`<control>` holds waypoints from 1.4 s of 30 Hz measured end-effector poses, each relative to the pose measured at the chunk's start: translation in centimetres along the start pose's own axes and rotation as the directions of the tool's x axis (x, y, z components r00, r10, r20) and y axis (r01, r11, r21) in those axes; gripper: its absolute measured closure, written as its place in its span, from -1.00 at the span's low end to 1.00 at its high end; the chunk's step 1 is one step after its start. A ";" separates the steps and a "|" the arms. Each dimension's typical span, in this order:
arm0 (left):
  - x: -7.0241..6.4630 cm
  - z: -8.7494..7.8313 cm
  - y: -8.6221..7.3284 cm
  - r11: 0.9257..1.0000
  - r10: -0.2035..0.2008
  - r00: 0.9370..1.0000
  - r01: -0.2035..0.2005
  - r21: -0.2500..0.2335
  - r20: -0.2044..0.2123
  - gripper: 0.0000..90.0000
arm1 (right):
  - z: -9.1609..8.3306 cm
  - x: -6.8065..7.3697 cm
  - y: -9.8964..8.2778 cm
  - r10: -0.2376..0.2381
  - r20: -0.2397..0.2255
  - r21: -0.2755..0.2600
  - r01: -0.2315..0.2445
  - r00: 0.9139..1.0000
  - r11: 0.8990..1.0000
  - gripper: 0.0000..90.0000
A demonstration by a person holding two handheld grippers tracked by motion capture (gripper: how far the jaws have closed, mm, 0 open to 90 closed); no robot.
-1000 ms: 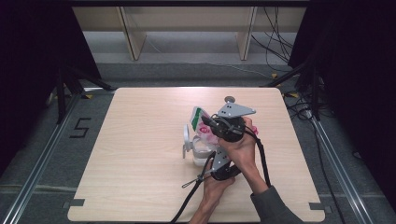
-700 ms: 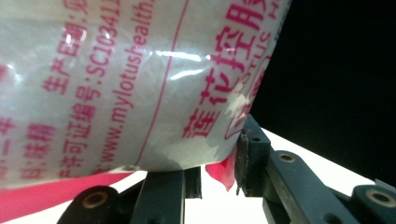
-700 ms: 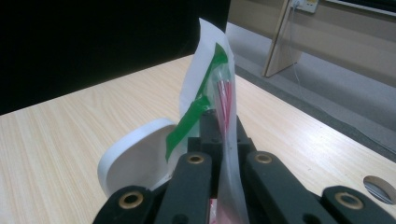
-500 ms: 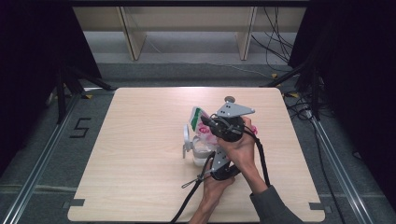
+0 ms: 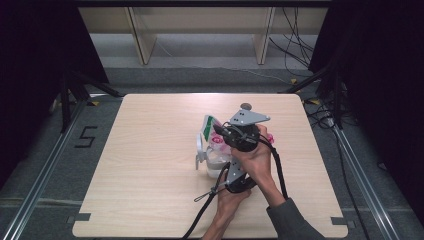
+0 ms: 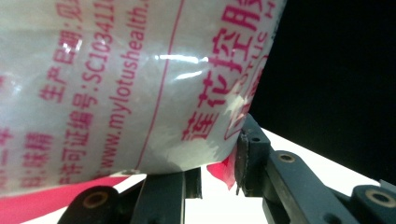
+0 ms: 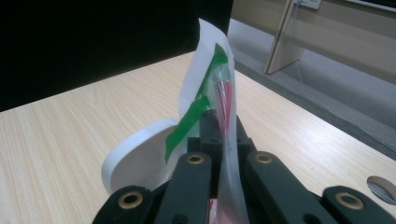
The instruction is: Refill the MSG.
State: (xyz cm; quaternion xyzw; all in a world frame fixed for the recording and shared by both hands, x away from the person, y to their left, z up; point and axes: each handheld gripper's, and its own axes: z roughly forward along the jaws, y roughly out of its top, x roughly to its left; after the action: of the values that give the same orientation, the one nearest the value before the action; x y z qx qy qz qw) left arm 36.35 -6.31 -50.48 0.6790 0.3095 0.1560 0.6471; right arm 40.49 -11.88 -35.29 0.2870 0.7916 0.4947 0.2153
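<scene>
A clear plastic bag [image 5: 216,146] with red print and a white and green top strip [image 5: 207,127] stands right of the table's middle. My right gripper [image 5: 226,135], under its grey plate, is shut on the bag's top edge [image 7: 212,74], which rises upright between the jaws. My left gripper [image 5: 221,169] comes in from below and is shut on the bag's lower part. In the left gripper view the printed film [image 6: 116,84] bulges over the jaws of my left gripper [image 6: 219,168]. Both hands sit close together, the right above the left.
A white round disc-like object [image 5: 199,150] leans at the bag's left side, also behind the right jaws [image 7: 135,163]. A small round hole [image 5: 245,105] lies in the wooden table [image 5: 150,165] near its far edge. Cables trail toward the front edge.
</scene>
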 end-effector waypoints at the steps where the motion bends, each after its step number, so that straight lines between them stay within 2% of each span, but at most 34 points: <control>1: 0.0 0.0 0.0 1.000 0.002 1.000 -0.002 -0.006 0.001 0.65 | 0.0 -0.1 0.1 -0.018 0.000 -0.004 0.018 1.000 1.000 1.00; 2: 0.1 0.1 0.0 1.000 -0.001 1.000 0.001 -0.019 0.008 0.65 | 0.0 -0.2 0.1 -0.017 -0.015 0.010 0.018 1.000 1.000 1.00; 4: 0.1 0.1 0.0 1.000 -0.001 1.000 0.001 -0.020 0.006 0.65 | 0.0 -0.3 0.2 -0.033 -0.004 0.000 0.033 0.999 0.999 1.00; 7: 0.0 0.1 0.0 1.000 0.013 1.000 -0.013 -0.013 -0.006 0.65 | 0.2 0.0 0.1 -0.016 -0.012 0.006 0.016 1.000 1.000 1.00; 9: 0.1 0.1 0.0 1.000 0.002 1.000 -0.001 -0.019 0.009 0.65 | 0.3 0.0 0.1 -0.009 -0.009 0.010 0.009 1.000 1.000 1.00; 13: 0.1 0.1 0.0 1.000 0.004 1.000 -0.003 -0.018 0.006 0.65 | 0.2 -0.2 0.2 -0.021 -0.018 0.016 0.021 1.000 1.000 1.00; 17: 0.1 0.1 0.0 1.000 0.003 1.000 -0.003 -0.019 0.008 0.65 | 0.4 0.0 0.2 -0.009 -0.007 0.026 0.009 1.000 1.000 1.00; 20: 0.1 0.0 0.0 1.000 0.004 1.000 -0.003 -0.016 0.006 0.65 | 0.3 -0.1 0.2 0.003 -0.016 0.025 -0.003 1.000 1.000 1.00; 22: 0.1 0.0 0.0 1.000 0.007 1.000 -0.007 -0.014 0.006 0.65 | 0.4 -0.1 0.2 -0.017 -0.009 0.013 0.017 1.000 1.000 1.00; 29: 0.1 0.0 0.0 1.000 0.013 1.000 -0.013 -0.008 0.006 0.65 | 0.2 -0.3 0.2 -0.021 -0.020 0.010 0.021 1.000 1.000 1.00; 31: 0.1 0.0 0.0 1.000 0.013 1.000 -0.013 -0.008 0.006 0.65 | 0.2 -0.3 0.2 -0.010 -0.019 0.010 0.010 1.000 1.000 1.00; 34: 0.1 -0.1 0.1 1.000 0.018 1.000 -0.018 0.005 -0.006 0.65 | 0.2 -0.2 0.2 -0.012 -0.019 0.011 0.012 1.000 1.000 1.00; 39: 0.0 -0.1 0.1 1.000 0.018 1.000 -0.018 -0.001 -0.006 0.65 | 0.2 -0.3 0.2 -0.021 -0.005 -0.005 0.021 1.000 1.000 1.00; 40: 0.0 0.0 0.0 1.000 0.013 1.000 -0.013 -0.020 0.002 0.65 | 0.2 -0.2 0.2 -0.008 -0.012 -0.003 0.008 1.000 1.000 1.00; 42: 0.0 -0.1 0.1 1.000 0.012 1.000 -0.012 -0.001 -0.008 0.65 | 0.1 -0.3 0.3 -0.007 -0.020 0.001 0.007 1.000 1.000 1.00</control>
State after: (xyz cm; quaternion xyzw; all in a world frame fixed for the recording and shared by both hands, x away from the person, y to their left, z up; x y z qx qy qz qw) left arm 36.27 -6.22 -50.33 0.6798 0.3079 0.1625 0.6455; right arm 40.87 -11.91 -35.09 0.2795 0.7950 0.4962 0.2089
